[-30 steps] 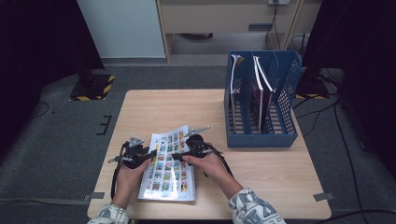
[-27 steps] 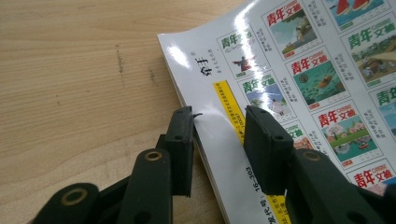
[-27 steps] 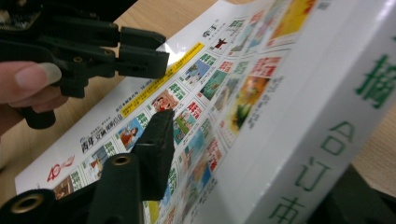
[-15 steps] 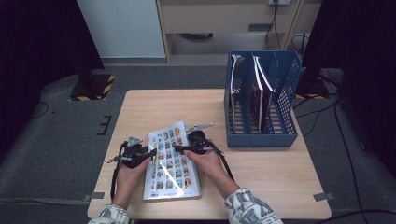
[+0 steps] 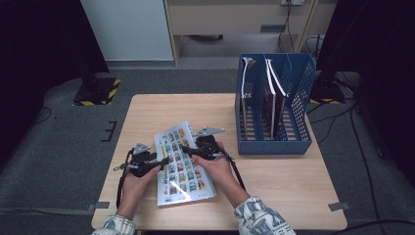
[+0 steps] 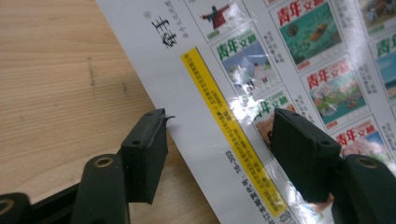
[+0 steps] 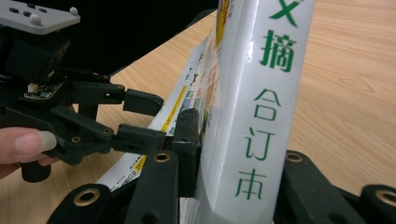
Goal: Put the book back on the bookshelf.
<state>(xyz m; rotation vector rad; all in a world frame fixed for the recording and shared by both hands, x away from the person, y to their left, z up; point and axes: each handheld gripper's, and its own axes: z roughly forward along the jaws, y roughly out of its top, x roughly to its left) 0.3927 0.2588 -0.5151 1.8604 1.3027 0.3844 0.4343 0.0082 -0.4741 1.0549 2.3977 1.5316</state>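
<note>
The right gripper [image 7: 224, 186] has its jaws clamped on the spine edge of the book [image 7: 252, 107], one pad pressed against the cover side and the other against the back; they have just been closing on it. That edge looks raised off the table [image 5: 161, 107] in the right gripper view. The left gripper [image 6: 219, 149] stands with its jaws apart astride the book's opposite edge, one jaw over bare wood and the other over the printed cover, neither pad pressing; its jaws have just been opening, with the book's edge between them. In the high view the left gripper [image 5: 147, 161] and the right gripper [image 5: 195, 149] sit at either side of the book [image 5: 183, 169], which lies at the near middle of the table, slanted, its cover a grid of small coloured pictures. Each gripper is held in a hand, patterned sleeves coming in from the near edge. Farther out, toward the table's far right, stands a blue rack [image 5: 298, 93] with slotted walls and upright compartments. Two volumes [image 5: 271, 93] stand in it: one with a white edge in the left compartment, one dark with a white edge in the middle one. How the rightmost compartment is filled cannot be told. The rack is well apart from the book and both grippers
</note>
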